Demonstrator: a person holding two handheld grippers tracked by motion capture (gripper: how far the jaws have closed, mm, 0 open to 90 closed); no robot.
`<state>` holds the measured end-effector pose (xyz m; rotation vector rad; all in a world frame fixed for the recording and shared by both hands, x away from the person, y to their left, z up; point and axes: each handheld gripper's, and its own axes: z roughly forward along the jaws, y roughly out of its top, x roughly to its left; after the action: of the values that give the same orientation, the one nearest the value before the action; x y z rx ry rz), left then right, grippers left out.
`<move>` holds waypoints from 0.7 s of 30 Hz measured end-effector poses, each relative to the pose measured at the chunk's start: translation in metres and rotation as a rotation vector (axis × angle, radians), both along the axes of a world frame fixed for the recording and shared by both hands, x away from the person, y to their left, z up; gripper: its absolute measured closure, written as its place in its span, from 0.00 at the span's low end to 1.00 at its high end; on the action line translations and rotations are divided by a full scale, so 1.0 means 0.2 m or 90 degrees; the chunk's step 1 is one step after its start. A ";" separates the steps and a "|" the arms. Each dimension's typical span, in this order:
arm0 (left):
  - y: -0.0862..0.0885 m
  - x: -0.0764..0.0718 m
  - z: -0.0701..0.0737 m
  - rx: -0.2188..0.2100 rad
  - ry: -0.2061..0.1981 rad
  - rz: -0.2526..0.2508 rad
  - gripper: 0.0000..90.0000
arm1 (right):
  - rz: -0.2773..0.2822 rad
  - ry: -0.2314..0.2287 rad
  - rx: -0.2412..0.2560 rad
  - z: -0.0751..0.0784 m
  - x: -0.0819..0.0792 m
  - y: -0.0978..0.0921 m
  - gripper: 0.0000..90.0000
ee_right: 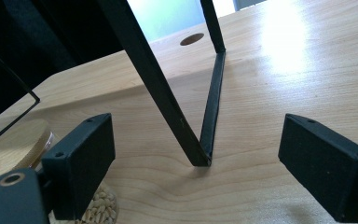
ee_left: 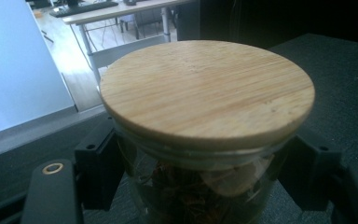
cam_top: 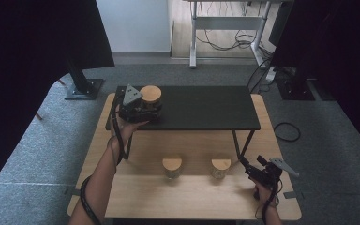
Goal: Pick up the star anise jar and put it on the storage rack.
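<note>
A glass jar with a round wooden lid (cam_top: 150,94) stands on the left end of a black shelf (cam_top: 206,108). My left gripper (cam_top: 150,108) is shut on its glass body just under the lid. In the left gripper view the lid (ee_left: 207,88) looms large, dark dried contents show through the glass, and my left gripper (ee_left: 200,179) has a jaw pressed on each side. My right gripper (cam_top: 252,162) is open low at the table's right front. In the right gripper view, my right gripper (ee_right: 200,137) faces the shelf's black V-shaped leg (ee_right: 168,98) with nothing between its jaws.
Two more wooden-lidded jars (cam_top: 172,165) (cam_top: 221,166) stand on the light wooden table (cam_top: 187,197) in front of the shelf. The right one, holding pale seeds (ee_right: 100,207), sits just left of my right gripper. The shelf's legs rise beside both jars.
</note>
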<state>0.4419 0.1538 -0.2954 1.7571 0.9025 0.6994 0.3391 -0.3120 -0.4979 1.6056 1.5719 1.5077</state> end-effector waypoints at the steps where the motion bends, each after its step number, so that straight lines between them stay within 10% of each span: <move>1: 0.00 0.00 0.00 -0.006 0.008 0.004 0.27 | 0.000 0.001 0.000 0.00 0.00 0.00 0.12; 21: -0.01 -0.02 0.00 0.024 0.018 0.037 0.12 | 0.001 0.004 -0.004 0.00 0.00 0.00 0.12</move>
<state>0.4387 0.1522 -0.2958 1.7846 0.9684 0.7353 0.3392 -0.3111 -0.4979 1.6072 1.5807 1.4983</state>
